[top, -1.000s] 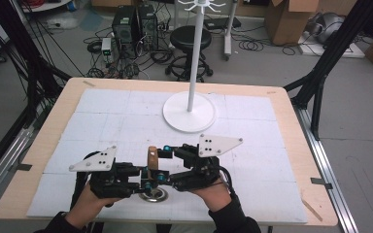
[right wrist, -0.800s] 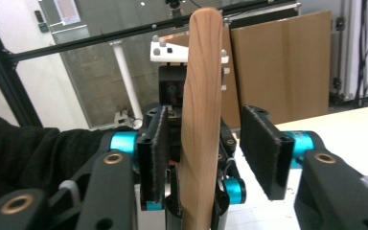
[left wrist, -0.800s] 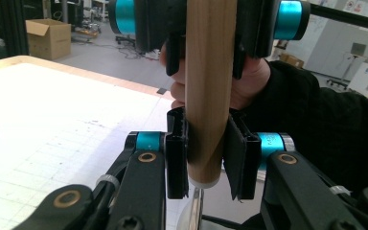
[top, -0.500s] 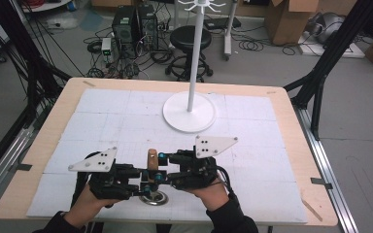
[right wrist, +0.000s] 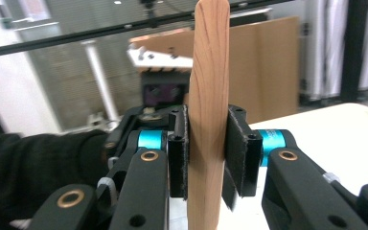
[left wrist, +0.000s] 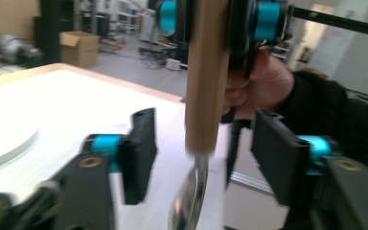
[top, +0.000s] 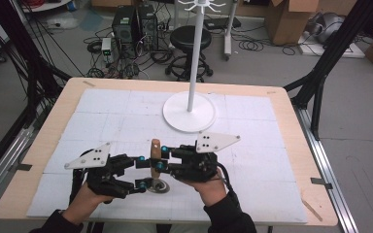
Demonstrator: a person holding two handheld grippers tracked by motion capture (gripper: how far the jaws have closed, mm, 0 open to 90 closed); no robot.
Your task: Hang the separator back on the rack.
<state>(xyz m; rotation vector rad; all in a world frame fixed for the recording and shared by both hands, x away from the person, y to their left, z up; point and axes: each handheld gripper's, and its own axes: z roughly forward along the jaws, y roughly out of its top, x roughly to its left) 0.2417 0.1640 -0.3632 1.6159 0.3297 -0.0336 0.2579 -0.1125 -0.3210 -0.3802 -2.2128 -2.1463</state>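
A utensil with a wooden handle (top: 154,148) and a shiny metal end (top: 159,186) stands upright near the table's front edge. My right gripper (top: 161,158) is shut on the handle. In the right gripper view its pads (right wrist: 242,151) press the wood (right wrist: 210,57) from both sides. My left gripper (top: 143,172) faces it from the left, lower down. Its jaws have just been opening. In the left gripper view they stand apart around the lower handle (left wrist: 206,72) and the metal neck (left wrist: 191,196), touching neither. Each gripper is held by a hand.
A white stand with a round base (top: 189,112) and a tall pole (top: 194,53) is at the table's back middle. White mats (top: 272,160) cover the wooden table (top: 301,145). A stool, boxes and cables are on the floor behind.
The right gripper has closed onto the wooden handle. The left gripper's jaws, earlier closed on the utensil, have spread apart. Both hands stay almost in place.
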